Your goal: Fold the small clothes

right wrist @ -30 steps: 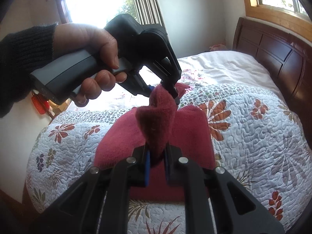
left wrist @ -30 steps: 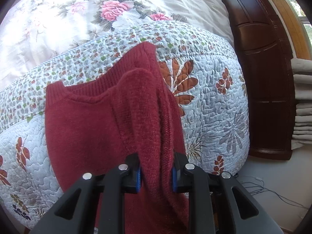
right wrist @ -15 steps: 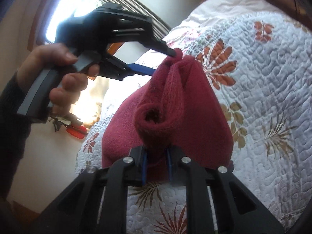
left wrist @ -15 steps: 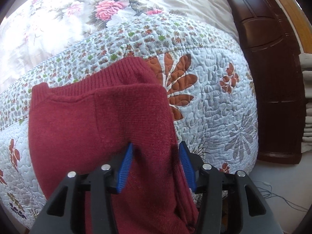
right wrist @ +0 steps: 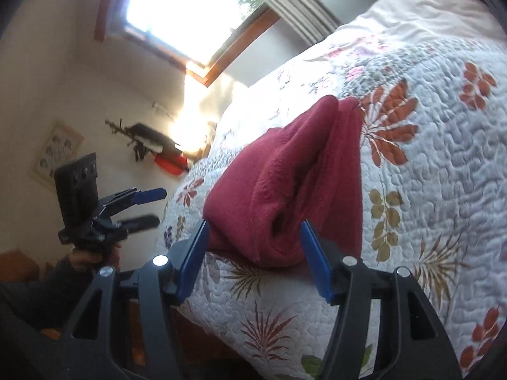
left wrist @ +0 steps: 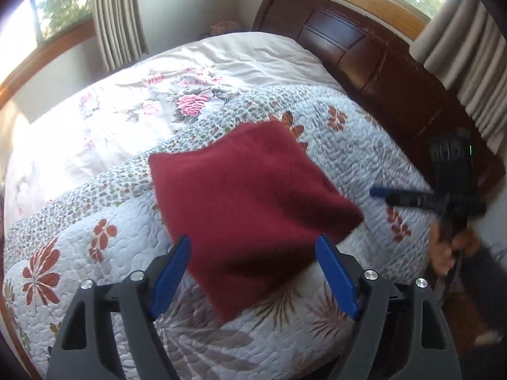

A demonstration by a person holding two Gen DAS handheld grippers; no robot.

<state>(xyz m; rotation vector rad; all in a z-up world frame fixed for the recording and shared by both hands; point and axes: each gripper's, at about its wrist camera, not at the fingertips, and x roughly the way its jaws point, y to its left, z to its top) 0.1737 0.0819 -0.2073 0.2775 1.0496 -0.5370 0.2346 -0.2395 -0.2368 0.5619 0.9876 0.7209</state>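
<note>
Sunlit bedroom with curtained windows and a dark wooden headboard [left wrist: 374, 60]; a bed fills both views, covered by a white quilt [left wrist: 104, 221] printed with rust-red leaves. On the quilt, just ahead of both pairs of tongs, lies a dark red knitted garment [left wrist: 247, 199], folded into a compact, roughly square bundle; from the right wrist view its layered edges [right wrist: 285, 196] face the camera, one fold stacked on another. The left tongs [left wrist: 253, 272] are spread wide and hold nothing, with the bundle lying between and beyond the blue pads; the right tongs [right wrist: 253, 259] are likewise wide open and empty, framing the bundle's near end without visibly touching it. Each pair also appears in the other's view, off to the side, gripped by a hand in a dark sleeve. Judging by the open tongs and the flat bundle, the garment looks released to rest as a finished fold.
</note>
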